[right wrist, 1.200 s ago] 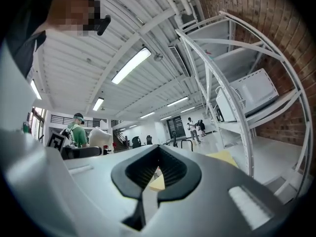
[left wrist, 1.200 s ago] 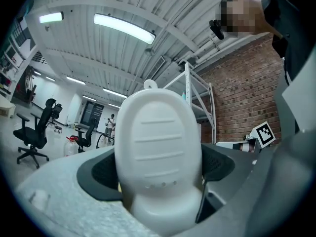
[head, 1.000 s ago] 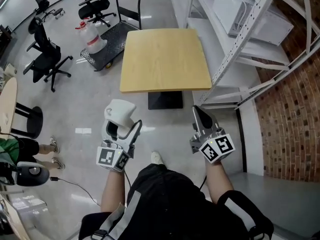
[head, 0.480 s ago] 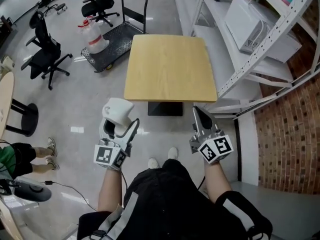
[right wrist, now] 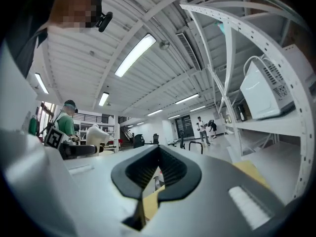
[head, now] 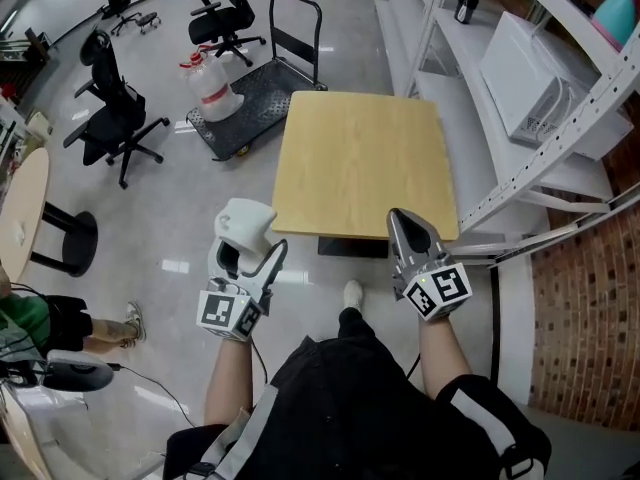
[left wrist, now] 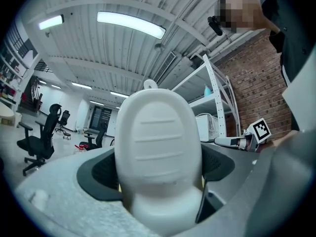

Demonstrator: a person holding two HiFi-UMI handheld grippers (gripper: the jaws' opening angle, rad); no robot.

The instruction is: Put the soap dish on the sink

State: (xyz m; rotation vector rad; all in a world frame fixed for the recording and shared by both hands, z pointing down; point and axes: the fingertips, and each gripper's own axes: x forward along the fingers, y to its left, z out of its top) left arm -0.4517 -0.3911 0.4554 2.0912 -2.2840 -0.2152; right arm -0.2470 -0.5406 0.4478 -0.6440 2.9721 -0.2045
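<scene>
The left claw (head: 247, 260) is clamped on the white soap dish (head: 245, 226). In the left gripper view the dish (left wrist: 158, 152) fills the gap between the two dark pads, which press against its sides, and its ribbed rounded face stands up toward the ceiling lights. In the head view the dish sits left of centre, held over the grey floor (head: 170, 218) just off the lower left corner of the wooden bench (head: 360, 163), not touching it.

The right claw (head: 404, 226) is closed with nothing in it: in the right gripper view its ridged pads (right wrist: 155, 169) meet, leaving only a thin slit. Its tip lies over the lower edge of the bench, right of centre in the frame.

The person's dark clothing (head: 340, 408) fills the bottom middle. A white metal rack (head: 520, 138) runs down the right side, carrying a white appliance (head: 535, 73), with a brick wall (head: 590, 298) at the lower right. In the upper left stand a black cart (head: 250, 98) with a jug (head: 213, 83) on it and black office chairs (head: 115, 118).
</scene>
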